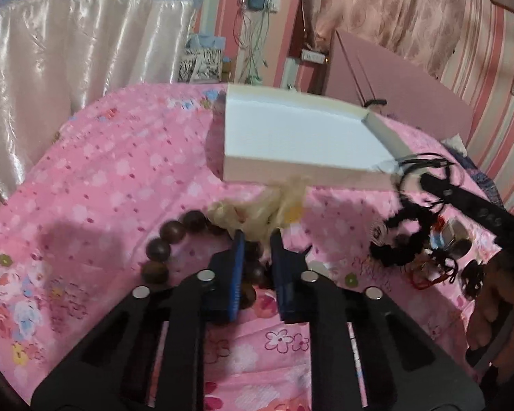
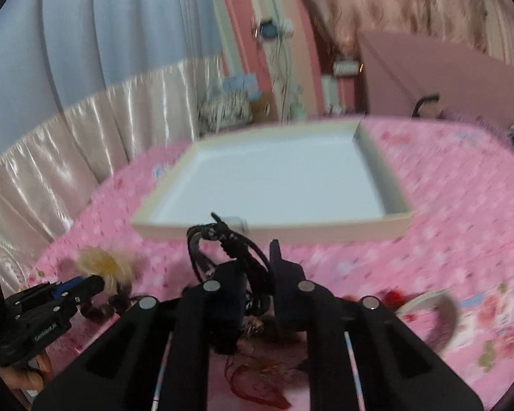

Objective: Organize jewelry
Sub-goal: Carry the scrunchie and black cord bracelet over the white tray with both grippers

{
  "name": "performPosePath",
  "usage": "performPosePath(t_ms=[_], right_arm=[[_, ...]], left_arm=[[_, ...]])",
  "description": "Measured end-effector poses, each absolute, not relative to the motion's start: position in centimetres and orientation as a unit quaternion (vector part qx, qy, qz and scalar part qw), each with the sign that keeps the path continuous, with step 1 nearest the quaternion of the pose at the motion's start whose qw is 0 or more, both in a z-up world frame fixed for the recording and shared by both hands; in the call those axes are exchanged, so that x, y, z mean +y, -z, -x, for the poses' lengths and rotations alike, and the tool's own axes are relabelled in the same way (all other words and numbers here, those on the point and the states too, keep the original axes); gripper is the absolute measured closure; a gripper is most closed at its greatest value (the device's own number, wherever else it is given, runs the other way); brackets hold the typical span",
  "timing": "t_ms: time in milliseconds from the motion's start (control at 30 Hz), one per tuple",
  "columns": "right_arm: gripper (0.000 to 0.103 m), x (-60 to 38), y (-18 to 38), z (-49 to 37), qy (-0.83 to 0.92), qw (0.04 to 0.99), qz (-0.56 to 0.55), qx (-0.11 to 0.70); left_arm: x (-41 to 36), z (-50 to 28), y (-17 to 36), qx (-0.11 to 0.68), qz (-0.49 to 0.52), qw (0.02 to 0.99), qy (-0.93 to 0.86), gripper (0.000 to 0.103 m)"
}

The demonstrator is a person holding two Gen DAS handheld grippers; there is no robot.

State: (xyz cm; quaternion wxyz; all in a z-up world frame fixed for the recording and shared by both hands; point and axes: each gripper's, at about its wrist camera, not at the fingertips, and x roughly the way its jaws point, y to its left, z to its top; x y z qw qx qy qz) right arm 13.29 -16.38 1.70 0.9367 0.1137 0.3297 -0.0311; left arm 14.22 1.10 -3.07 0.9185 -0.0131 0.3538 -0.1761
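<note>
Right wrist view showed the white box (image 2: 274,185) empty mid-bed, nothing sorted: the right gripper (image 2: 257,267) clamped a black cord bracelet (image 2: 229,239) near its front edge, the left gripper (image 1: 257,236) pinched a cream scrunchie (image 1: 257,212).

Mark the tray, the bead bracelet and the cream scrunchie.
tray (image 2: 274,185): right wrist view, bare white floor.
bead bracelet (image 1: 158,249): left wrist view, a brown bead.
scrunchie (image 1: 257,210): left wrist view, bunched cream fabric.

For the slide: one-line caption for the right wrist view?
Right gripper lifts a black cord bracelet toward the white tray on the pink floral sheet; left gripper at a blond tuft.
</note>
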Motion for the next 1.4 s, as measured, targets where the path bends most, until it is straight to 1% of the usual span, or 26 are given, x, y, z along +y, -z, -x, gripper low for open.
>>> performPosePath(t_ms=[67,133,167,333,433,500,533,567,600,633,700,733,767,800,833,867,933,1167,1300,1400], right_arm=[[0.091,-17.2,-2.9,-12.7,0.032,0.941,-0.119,0.316],[0.091,-18.3,-4.1,-12.0,0.031,0.944,-0.128,0.302],[0.091,-18.9,-4.5,-11.8,0.031,0.945,-0.132,0.298],[0.091,-21.4,-5.8,-10.7,0.038,0.948,-0.134,0.285],[0.091,-22.4,-5.9,-10.4,0.043,0.949,-0.138,0.281],[0.091,-23.0,-5.9,-10.1,0.044,0.948,-0.143,0.280],[0.091,-23.3,-5.9,-10.0,0.045,0.948,-0.144,0.279],[0.091,-23.4,-5.9,-10.0,0.044,0.948,-0.146,0.280],[0.091,-23.6,-5.8,-10.0,0.042,0.947,-0.147,0.281],[0.091,-23.7,-5.7,-10.0,0.042,0.947,-0.146,0.282],[0.091,-24.0,-5.7,-10.0,0.041,0.946,-0.146,0.286],[0.091,-24.1,-5.6,-10.0,0.040,0.946,-0.147,0.287],[0.091,-24.3,-5.5,-10.1,0.039,0.945,-0.149,0.290],[0.091,-24.4,-5.4,-10.0,0.037,0.944,-0.152,0.292],[0.091,-24.5,-5.3,-10.1,0.036,0.943,-0.154,0.293],[0.091,-24.6,-5.3,-10.0,0.036,0.943,-0.152,0.294],[0.091,-24.9,-5.2,-10.1,0.034,0.942,-0.154,0.297],[0.091,-25.4,-7.1,-11.5,0.035,0.947,-0.147,0.282],[0.091,-25.9,-8.6,-13.5,0.032,0.950,-0.157,0.267],[0.091,-26.0,-8.6,-15.3,0.028,0.947,-0.169,0.271]], left_arm=[[1.2,-14.2,2.2,0.344,0.010,0.922,0.174,0.097],[1.4,-14.3,1.3,0.338,0.004,0.925,0.173,0.098],[1.4,-14.4,0.8,0.333,0.000,0.927,0.172,0.100],[1.2,-14.7,0.1,0.339,-0.009,0.925,0.173,0.100],[-0.9,-14.8,0.7,0.353,-0.028,0.915,0.191,0.099],[-2.6,-14.9,1.2,0.363,-0.036,0.909,0.201,0.084],[-3.3,-15.0,1.4,0.366,-0.036,0.908,0.202,0.069],[-3.7,-15.2,1.6,0.368,-0.036,0.908,0.198,0.049],[-4.3,-15.5,1.9,0.372,-0.037,0.907,0.194,0.042],[-4.7,-15.8,2.2,0.375,-0.039,0.906,0.190,0.036],[-5.7,-16.8,2.9,0.388,-0.056,0.904,0.171,0.036],[-6.2,-17.2,3.4,0.398,-0.060,0.899,0.172,0.036],[-6.5,-17.8,4.0,0.413,-0.055,0.891,0.177,0.045],[-6.7,-18.1,4.5,0.427,-0.047,0.883,0.190,0.057],[-6.9,-18.3,4.7,0.433,-0.038,0.877,0.205,0.081],[-7.1,-18.3,4.9,0.437,-0.038,0.874,0.208,0.097],[-7.2,-18.2,4.5,0.431,-0.035,0.875,0.216,0.098],[-7.1,-17.7,-1.0,0.360,-0.040,0.904,0.227,0.098],[-7.2,-19.2,-4.1,0.323,-0.040,0.919,0.224,0.098],[-7.4,-21.1,-5.2,0.306,-0.032,0.930,0.202,0.098]])
